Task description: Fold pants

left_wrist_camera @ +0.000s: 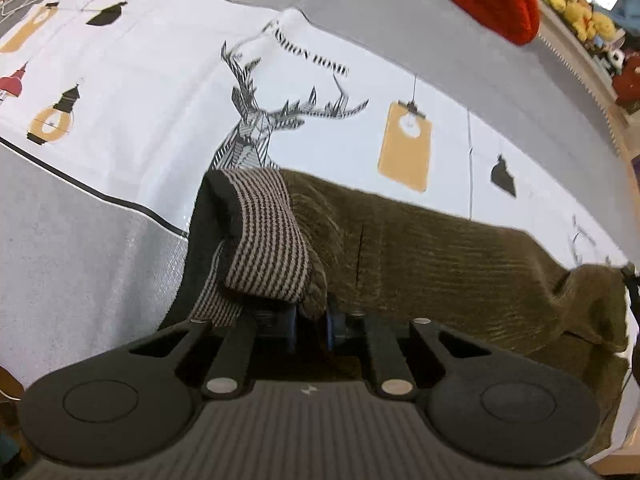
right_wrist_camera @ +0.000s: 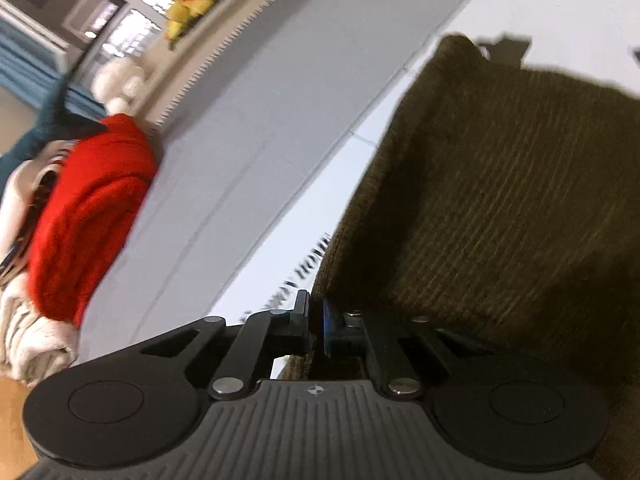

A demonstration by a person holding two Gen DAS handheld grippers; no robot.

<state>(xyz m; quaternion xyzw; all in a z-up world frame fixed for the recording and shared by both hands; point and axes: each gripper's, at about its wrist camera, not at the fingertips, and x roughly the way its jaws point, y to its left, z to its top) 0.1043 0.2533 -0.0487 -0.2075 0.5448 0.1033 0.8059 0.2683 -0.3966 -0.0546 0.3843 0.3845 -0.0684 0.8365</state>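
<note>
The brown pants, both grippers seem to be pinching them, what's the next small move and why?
Probably carry both pinched edges forward together and lay them down. The left gripper is shut on the brown pants by the striped waistband lining, the right gripper on another edge, and the fabric hangs lifted over the printed cloth.

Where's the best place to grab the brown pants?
Probably the striped waistband of the brown pants, coming in from the open end. It is a thick rolled edge sticking up, and the left gripper already has its jaws pinched there.

White printed cloth [left_wrist_camera: 160,92] reads "FASHION HOME", first word partly blurred.
</note>
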